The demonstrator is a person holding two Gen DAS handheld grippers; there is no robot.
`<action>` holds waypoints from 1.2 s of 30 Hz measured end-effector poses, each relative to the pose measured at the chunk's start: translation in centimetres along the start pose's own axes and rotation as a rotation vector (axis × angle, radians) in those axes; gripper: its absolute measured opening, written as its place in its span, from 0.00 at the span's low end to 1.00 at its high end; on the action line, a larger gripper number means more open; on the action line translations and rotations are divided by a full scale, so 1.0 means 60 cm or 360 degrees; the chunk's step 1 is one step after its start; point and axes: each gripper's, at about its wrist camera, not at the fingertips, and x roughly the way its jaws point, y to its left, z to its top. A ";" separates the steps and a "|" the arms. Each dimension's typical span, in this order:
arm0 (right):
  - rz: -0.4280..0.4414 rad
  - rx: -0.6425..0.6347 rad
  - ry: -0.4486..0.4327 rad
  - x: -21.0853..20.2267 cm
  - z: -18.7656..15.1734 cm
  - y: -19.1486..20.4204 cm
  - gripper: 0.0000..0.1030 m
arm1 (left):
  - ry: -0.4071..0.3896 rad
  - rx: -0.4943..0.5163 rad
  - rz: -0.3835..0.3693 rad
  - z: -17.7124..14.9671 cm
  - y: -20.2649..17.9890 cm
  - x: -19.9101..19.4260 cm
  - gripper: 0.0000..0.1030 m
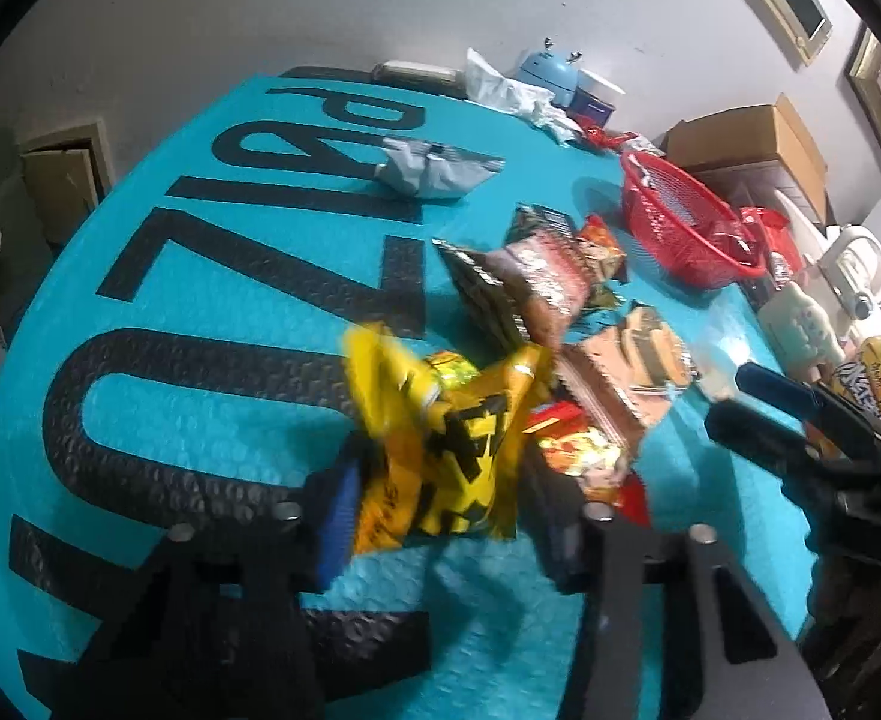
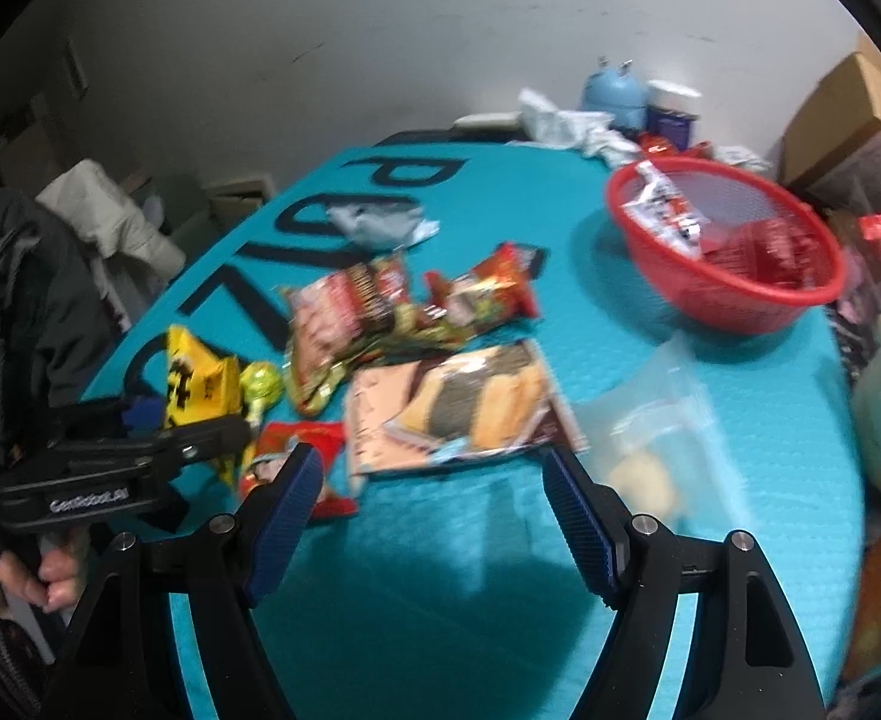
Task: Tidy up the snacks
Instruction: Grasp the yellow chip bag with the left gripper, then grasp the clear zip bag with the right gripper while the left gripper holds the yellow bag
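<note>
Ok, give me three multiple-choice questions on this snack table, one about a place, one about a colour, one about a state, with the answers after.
1. Where is the basket relative to the loose snacks, seen from the right wrist?
A. far right
B. near left
C. under them

2. What colour is the basket?
A. blue
B. red
C. white

3. What is the left hand-held gripper doing?
A. gaping, nothing between its fingers
B. closed on the yellow packet
C. closed on the basket

Answers: 1 A, it sits beyond the packets, to their right. 2 B, its mesh wall is red. 3 B, the packet sits pinched between the fingers.
</note>
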 end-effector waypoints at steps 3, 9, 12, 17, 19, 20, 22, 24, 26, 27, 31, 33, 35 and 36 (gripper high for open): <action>-0.0029 -0.0010 -0.0035 -0.012 0.002 -0.010 0.75 | 0.0008 0.0017 -0.0033 -0.002 -0.014 -0.004 0.41; -0.0036 -0.0015 -0.0062 -0.026 -0.004 -0.024 0.75 | -0.0049 0.0017 -0.0028 -0.006 -0.039 -0.036 0.39; -0.0081 -0.0023 -0.0080 -0.034 -0.008 -0.033 0.75 | -0.0072 0.0057 -0.0038 -0.003 -0.058 -0.050 0.39; -0.0126 0.0002 -0.0109 -0.045 -0.016 -0.057 0.75 | -0.0066 0.0090 -0.0137 0.002 -0.091 -0.053 0.39; -0.0146 0.0027 -0.0106 -0.047 -0.020 -0.069 0.75 | -0.0065 0.0100 -0.0149 0.004 -0.102 -0.050 0.39; -0.0154 0.0041 -0.0102 -0.047 -0.021 -0.075 0.75 | -0.0062 0.0100 -0.0151 0.005 -0.106 -0.048 0.39; -0.0177 0.0065 -0.0098 -0.047 -0.024 -0.087 0.75 | -0.0050 0.0097 -0.0162 0.006 -0.113 -0.043 0.39; -0.0202 0.0069 -0.0091 -0.044 -0.025 -0.095 0.75 | -0.0038 0.0096 -0.0171 0.006 -0.118 -0.037 0.39; -0.0207 0.0069 -0.0089 -0.040 -0.022 -0.103 0.77 | -0.0024 0.0100 -0.0173 0.006 -0.122 -0.033 0.39; -0.0207 0.0065 -0.0088 -0.036 -0.021 -0.106 0.80 | -0.0021 0.0100 -0.0172 0.007 -0.122 -0.032 0.39; -0.0211 0.0030 -0.0081 -0.017 -0.015 -0.114 0.80 | -0.0008 0.0093 -0.0165 0.006 -0.123 -0.025 0.39; -0.0201 0.0020 -0.0057 0.000 -0.013 -0.117 0.80 | 0.0013 0.0077 -0.0178 0.005 -0.122 -0.018 0.39; -0.0183 0.0021 -0.0018 0.016 -0.013 -0.117 0.80 | 0.0029 0.0071 -0.0186 0.003 -0.120 -0.013 0.39; -0.0166 0.0022 -0.0005 0.022 -0.015 -0.117 0.80 | 0.0037 0.0066 -0.0188 0.003 -0.119 -0.010 0.39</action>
